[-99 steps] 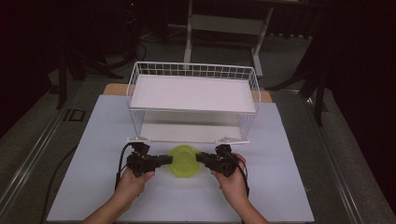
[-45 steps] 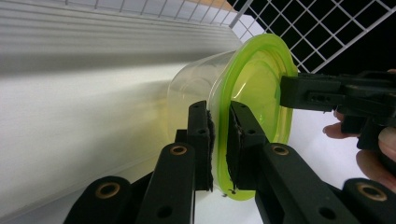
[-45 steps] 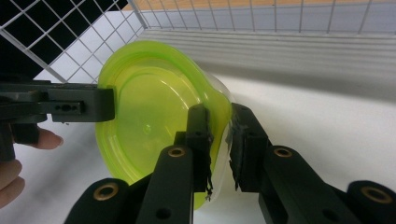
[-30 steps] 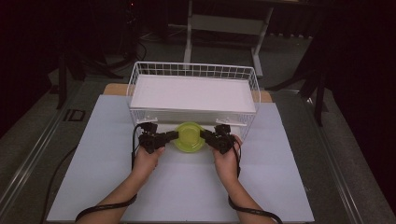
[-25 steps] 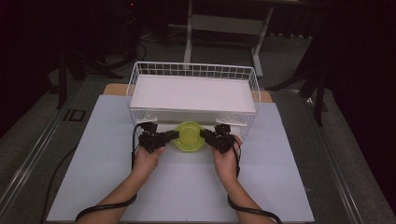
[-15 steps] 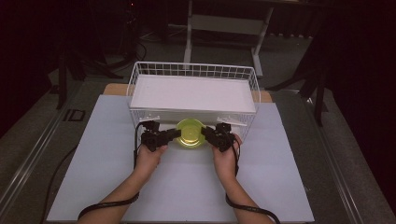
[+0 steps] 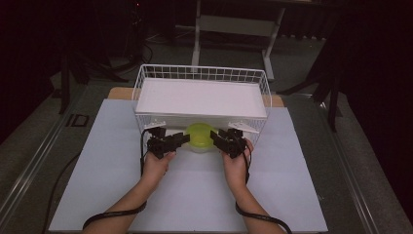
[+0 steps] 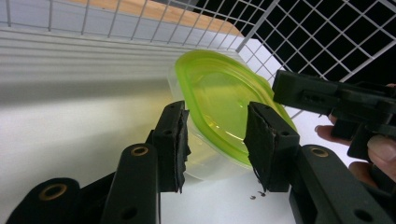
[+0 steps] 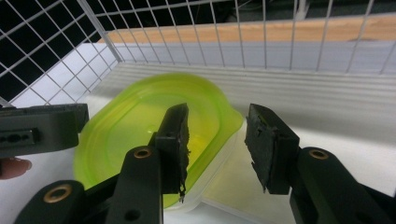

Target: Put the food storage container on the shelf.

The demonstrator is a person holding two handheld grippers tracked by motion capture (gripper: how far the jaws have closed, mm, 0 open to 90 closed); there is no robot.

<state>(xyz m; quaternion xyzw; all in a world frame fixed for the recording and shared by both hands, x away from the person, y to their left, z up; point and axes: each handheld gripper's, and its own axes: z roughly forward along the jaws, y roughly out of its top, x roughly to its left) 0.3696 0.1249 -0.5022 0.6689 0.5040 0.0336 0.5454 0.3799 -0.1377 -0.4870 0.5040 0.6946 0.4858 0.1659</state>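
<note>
Both sets of fingers have just been opening, parted off the green-lidded container; draw left gripper and right gripper straight back, clear of the wire basket.

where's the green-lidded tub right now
In the high view the tub sits on the table's white sheet at mid-table, under the front edge of the wire basket, between the left tool and the right tool.
</note>
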